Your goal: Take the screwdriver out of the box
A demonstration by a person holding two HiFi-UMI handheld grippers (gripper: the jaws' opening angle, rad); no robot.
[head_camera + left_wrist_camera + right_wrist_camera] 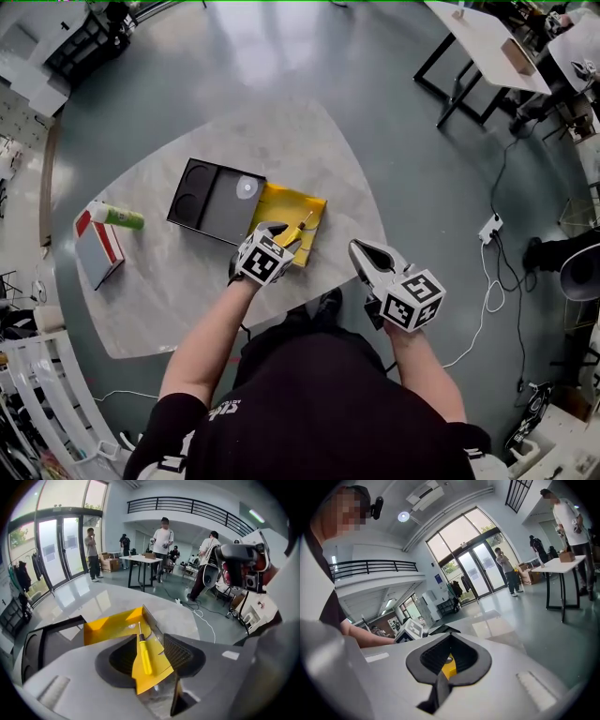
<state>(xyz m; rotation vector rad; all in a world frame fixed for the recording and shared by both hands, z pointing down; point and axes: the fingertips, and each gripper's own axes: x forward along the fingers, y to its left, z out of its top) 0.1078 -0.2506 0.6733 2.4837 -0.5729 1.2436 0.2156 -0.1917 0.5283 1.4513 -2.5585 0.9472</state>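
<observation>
Screwdriver [294, 231] with a yellow handle and thin metal shaft lies inside the open yellow box [284, 204], near that box's front end, its tip pointing away from the person. In the left gripper view the screwdriver [144, 655] rests flat on the yellow box floor [110, 626], right in the gap between the two black ribbed pads. The left gripper [278, 234] hangs tilted down over it with its tongs spread wide. Neither pad presses on the handle, and the tool is not lifted.

A black tray [208, 201] with two round recesses and a small white disc [247, 187] sits against the box's left side. Both rest on a pale marble table [309, 141].

The right gripper [360, 249] is held to the right of the box, apart from it, above the table's near edge. In its own view the right gripper [449, 660] has its tongs a little apart, with nothing pinched and only a patch of yellow showing through the gap.

Far to the left on the table a white bottle with a green cap [117, 217] lies across a red and grey book [97, 251].
</observation>
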